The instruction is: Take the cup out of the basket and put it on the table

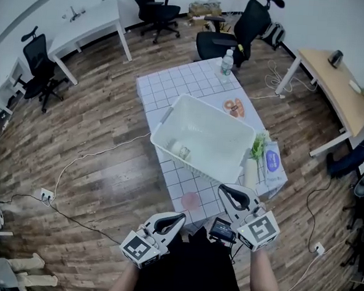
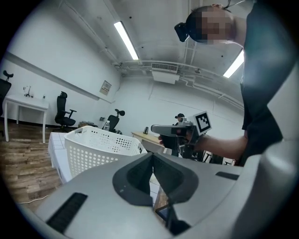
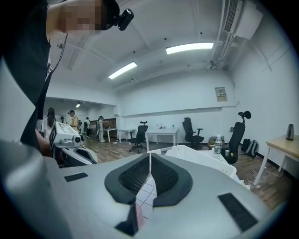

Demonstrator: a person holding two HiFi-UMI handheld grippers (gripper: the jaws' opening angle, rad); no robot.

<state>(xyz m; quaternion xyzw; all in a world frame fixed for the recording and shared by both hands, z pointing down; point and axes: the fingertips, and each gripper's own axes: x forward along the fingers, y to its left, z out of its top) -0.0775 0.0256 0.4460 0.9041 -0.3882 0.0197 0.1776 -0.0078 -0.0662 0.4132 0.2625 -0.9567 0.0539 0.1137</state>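
in the near-left corner of the white basket [image 1: 215, 133], on its floor, is the cup [image 1: 181, 151] (it is small in the head view, and i cannot tell if it stands or lies on its side). the basket stands on the white tiled table [image 1: 173, 86], and both grippers are held low at the near end of the table, well apart from the cup. the left gripper [image 1: 181, 217] has its jaws pressed together with nothing between them, and the right gripper [image 1: 223, 189] is the same, closed and empty. so, in my judgement, the step in hand is the reach, and nothing of the task is done yet. to do it well, the person should choose one gripper, i think the left because the cup is at that side, open the jaws wide before passing the rim, and come down from above so that the basket wall is not pushed. the jaws should close on the cup's wall, not only on its rim. the bare tiles beside the pink round thing [image 1: 191, 201] look a good place to set it down.
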